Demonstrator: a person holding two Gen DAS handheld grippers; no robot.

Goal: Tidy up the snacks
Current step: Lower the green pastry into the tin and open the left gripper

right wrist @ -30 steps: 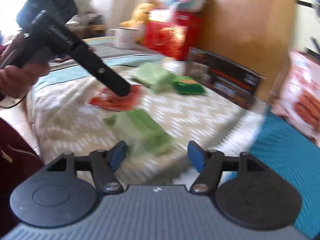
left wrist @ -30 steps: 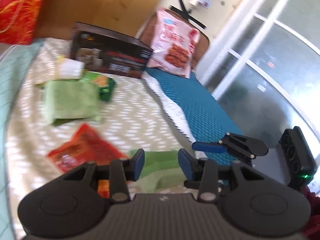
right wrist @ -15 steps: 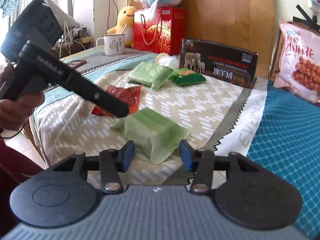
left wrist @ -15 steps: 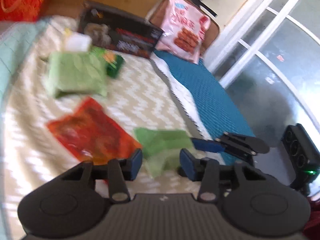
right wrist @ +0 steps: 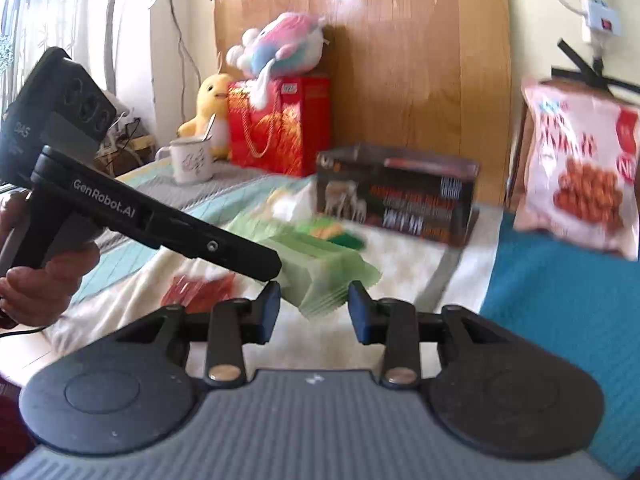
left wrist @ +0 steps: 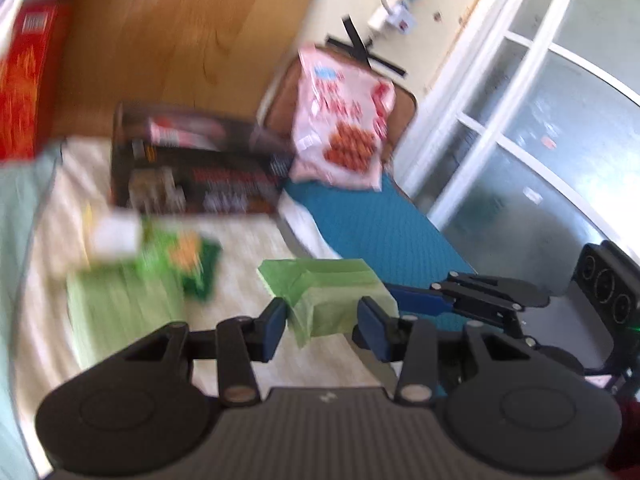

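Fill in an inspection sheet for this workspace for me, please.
Surface: bed cover with a pale zigzag pattern, teal mat beside it.
Job's things: light green packet held by both grippers. The second green packet, dark green packet and red packet lie on the cover. The pink snack bag leans upright behind the mat.
Clutter: dark box, red gift bag, mug, plush toys.
Grippers: left hand-held gripper is shut on the light green packet. The right hand-held gripper has just been closing its jaws and presses on it too.
Cables: power strip with its lead on the wall.
Surroundings: wooden headboard, glass door.
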